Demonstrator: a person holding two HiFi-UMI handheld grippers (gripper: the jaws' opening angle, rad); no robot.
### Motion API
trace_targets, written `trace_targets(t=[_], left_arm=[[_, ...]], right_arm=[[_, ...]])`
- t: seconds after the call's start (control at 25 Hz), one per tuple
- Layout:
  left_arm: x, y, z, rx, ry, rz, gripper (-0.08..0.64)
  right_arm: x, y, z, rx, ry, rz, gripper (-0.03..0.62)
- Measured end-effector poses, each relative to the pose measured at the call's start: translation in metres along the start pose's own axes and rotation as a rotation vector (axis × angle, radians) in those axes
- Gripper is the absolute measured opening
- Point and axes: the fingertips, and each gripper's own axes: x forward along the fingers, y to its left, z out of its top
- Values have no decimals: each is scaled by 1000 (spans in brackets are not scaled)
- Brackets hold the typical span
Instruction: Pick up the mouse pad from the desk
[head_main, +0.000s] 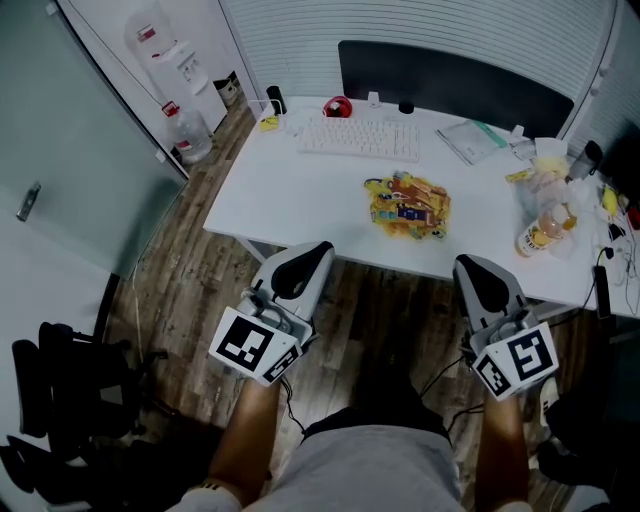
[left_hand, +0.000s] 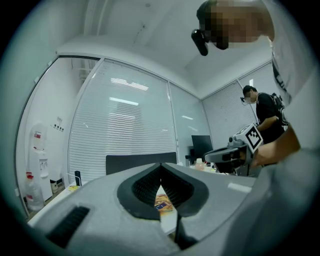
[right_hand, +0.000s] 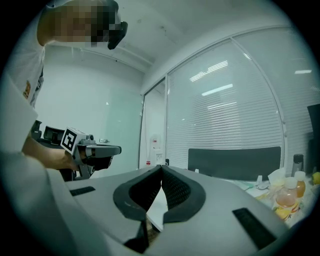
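I hold my left tool (head_main: 308, 256) and right tool (head_main: 472, 268) level, just short of the near edge of the smooth white worktop (head_main: 290, 200). The ribbed black pads in each rounded grey shell are clenched tip to tip on nothing. The mouse pad (head_main: 408, 206), a flat, ragged-edged sheet printed in yellow, orange and blue, lies on the worktop beyond and between the tools, apart from both. A white keyboard (head_main: 358, 139) sits behind it, and a clear plastic bottle (head_main: 540, 232) of orange drink stands to its right.

A white bench (head_main: 300, 195) stands on a brown wood floor (head_main: 190, 285), with white blinds (head_main: 400, 20) along the top and a glass wall (head_main: 60, 120) at the left.
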Motion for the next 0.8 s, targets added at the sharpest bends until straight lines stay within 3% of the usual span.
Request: trace_targets(t=[0.8], left_arm=[[102,57,-44,17,107,25,15]], right_arm=[[79,-96,-33,-82,109,43,12]])
